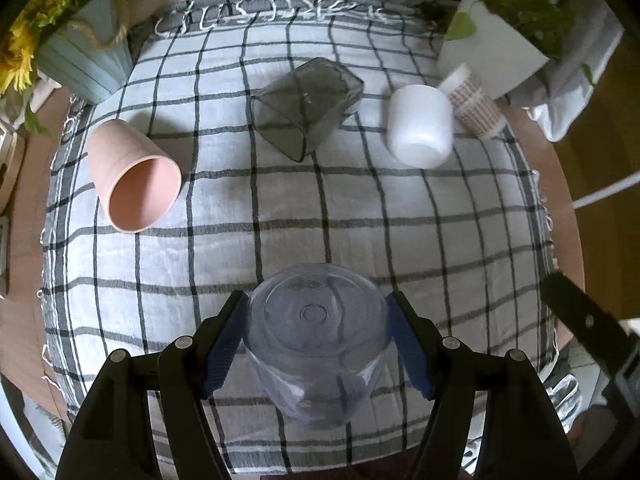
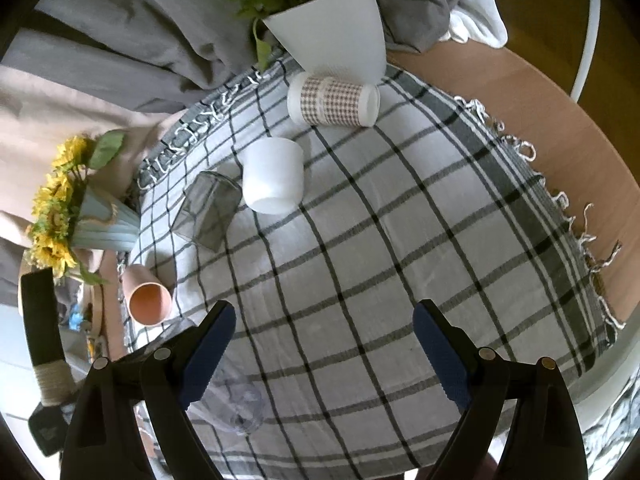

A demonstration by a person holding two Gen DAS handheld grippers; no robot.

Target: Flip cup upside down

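Note:
A clear plastic cup (image 1: 316,344) stands base-up on the checked cloth (image 1: 360,208), between the blue pads of my left gripper (image 1: 316,312). The pads sit at the cup's two sides; whether they press it I cannot tell. The same cup shows faintly in the right wrist view (image 2: 240,408), low and left behind the left finger. My right gripper (image 2: 324,332) is open and empty above the cloth (image 2: 380,240).
On the cloth lie a pink cup (image 1: 136,176) on its side, a smoky grey square cup (image 1: 308,108) on its side, a white cup (image 1: 420,126) upside down and a patterned cup (image 1: 474,104) on its side. A blue flower vase (image 1: 88,60) and a white plant pot (image 2: 336,28) stand at the back.

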